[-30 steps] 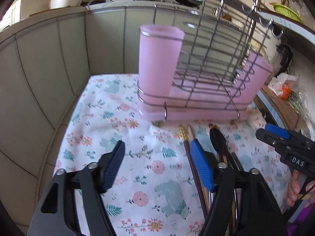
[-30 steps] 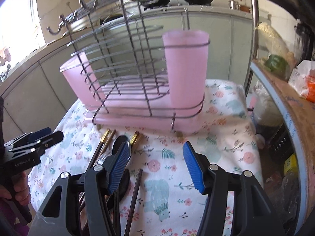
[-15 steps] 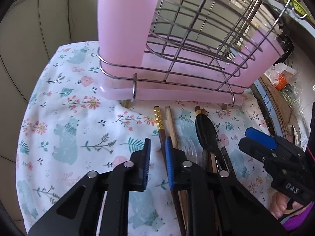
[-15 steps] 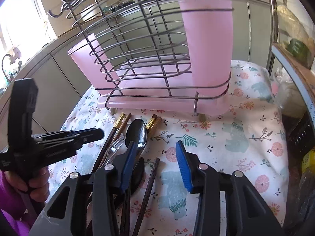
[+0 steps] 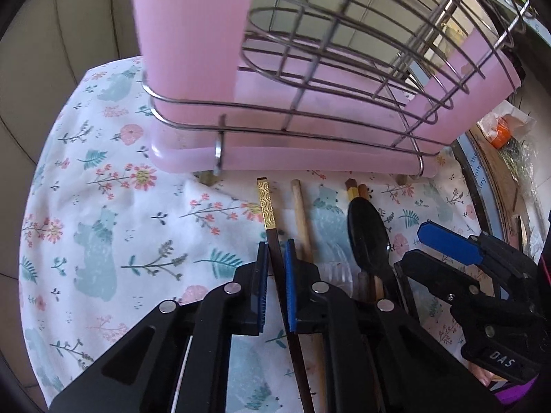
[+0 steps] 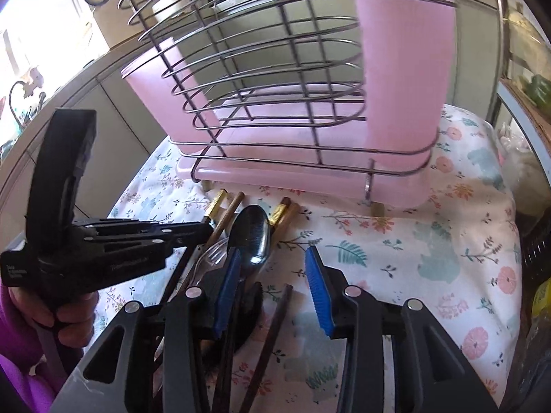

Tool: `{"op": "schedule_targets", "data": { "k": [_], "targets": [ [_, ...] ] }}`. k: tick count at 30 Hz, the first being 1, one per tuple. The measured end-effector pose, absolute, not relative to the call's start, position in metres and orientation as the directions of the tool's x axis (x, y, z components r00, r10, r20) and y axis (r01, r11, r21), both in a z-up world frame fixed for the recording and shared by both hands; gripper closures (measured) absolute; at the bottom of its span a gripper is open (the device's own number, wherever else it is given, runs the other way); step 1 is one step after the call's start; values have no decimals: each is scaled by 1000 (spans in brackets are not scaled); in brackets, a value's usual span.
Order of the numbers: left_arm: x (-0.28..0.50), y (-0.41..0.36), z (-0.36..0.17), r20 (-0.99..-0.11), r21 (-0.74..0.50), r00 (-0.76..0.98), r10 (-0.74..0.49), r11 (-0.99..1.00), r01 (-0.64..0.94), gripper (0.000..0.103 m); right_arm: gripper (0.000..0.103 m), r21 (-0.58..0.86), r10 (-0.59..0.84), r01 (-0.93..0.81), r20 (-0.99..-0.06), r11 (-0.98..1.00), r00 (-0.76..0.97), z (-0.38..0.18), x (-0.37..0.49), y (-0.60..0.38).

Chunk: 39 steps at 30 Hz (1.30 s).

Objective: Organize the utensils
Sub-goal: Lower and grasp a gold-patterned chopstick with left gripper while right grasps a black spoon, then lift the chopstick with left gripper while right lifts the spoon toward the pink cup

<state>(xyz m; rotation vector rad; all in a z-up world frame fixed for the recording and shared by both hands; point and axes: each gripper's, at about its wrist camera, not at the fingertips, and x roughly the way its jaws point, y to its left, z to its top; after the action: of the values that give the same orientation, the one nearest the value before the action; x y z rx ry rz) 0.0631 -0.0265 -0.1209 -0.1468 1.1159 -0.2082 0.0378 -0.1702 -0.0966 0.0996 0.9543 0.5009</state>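
Several utensils lie on the floral cloth point(image 5: 103, 234) in front of a wire rack point(image 5: 344, 69) with pink cups. My left gripper point(image 5: 275, 285) is shut on a dark chopstick with a gold tip point(image 5: 267, 203), low on the cloth. Beside it lie a wooden chopstick point(image 5: 299, 210) and a black spoon point(image 5: 366, 237). My right gripper point(image 6: 272, 289) is open over the cloth, its left finger beside the black spoon point(image 6: 253, 234), with a dark chopstick point(image 6: 275, 316) lying between its fingers. The left gripper shows in the right wrist view point(image 6: 203, 230).
The pink cup point(image 5: 193, 27) stands at the rack's left end, and it also shows in the right wrist view point(image 6: 406, 58). A clear plastic spoon point(image 6: 210, 258) lies beside the black one. A shelf edge point(image 5: 482, 179) borders the cloth on the right. Tiled counter walls stand behind.
Both grippers moved forward and down toward the utensils. My left gripper closed from wide open onto the gold-tipped chopstick. The right gripper stayed open.
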Motion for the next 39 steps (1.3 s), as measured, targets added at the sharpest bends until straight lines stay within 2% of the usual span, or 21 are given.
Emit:
{"op": "schedule_targets", "data": {
  "k": [3,4,5,10,11,14,28,33,39],
  "targets": [
    [56,-12,-116,-871,-224,433,-233,972,71,95,66,329,471,-358,-757,874,453,-100,47,-167],
    [53,-6,-115,-871,-225,434,-230,972,63,95,71,345,480,-353,-758,870,442,-103,50,-166],
    [51,-2,-115,-871,-224,436,-226,973,58,95,80,368,493,-344,-759,864,425,-105,54,-164],
    [39,19,-114,-873,-226,438,-215,974,28,95,84,402,497,-307,-788,863,364,-115,67,-156],
    [37,22,-114,-874,-226,435,-215,974,28,95,95,401,492,-301,-793,865,359,-117,68,-154],
    [35,29,-113,-876,-218,435,-210,976,32,95,101,417,501,-287,-784,862,367,-110,65,-155],
    [56,12,-122,-901,-197,387,-194,980,34,95,101,444,505,-250,-681,860,529,-66,32,-190],
    [42,24,-102,-867,-217,454,-206,976,29,97,101,445,500,-250,-635,860,590,-51,21,-208],
    [19,38,-65,-790,-199,590,-165,980,7,98,101,429,479,-253,-574,867,664,-33,11,-224]
  ]
}}
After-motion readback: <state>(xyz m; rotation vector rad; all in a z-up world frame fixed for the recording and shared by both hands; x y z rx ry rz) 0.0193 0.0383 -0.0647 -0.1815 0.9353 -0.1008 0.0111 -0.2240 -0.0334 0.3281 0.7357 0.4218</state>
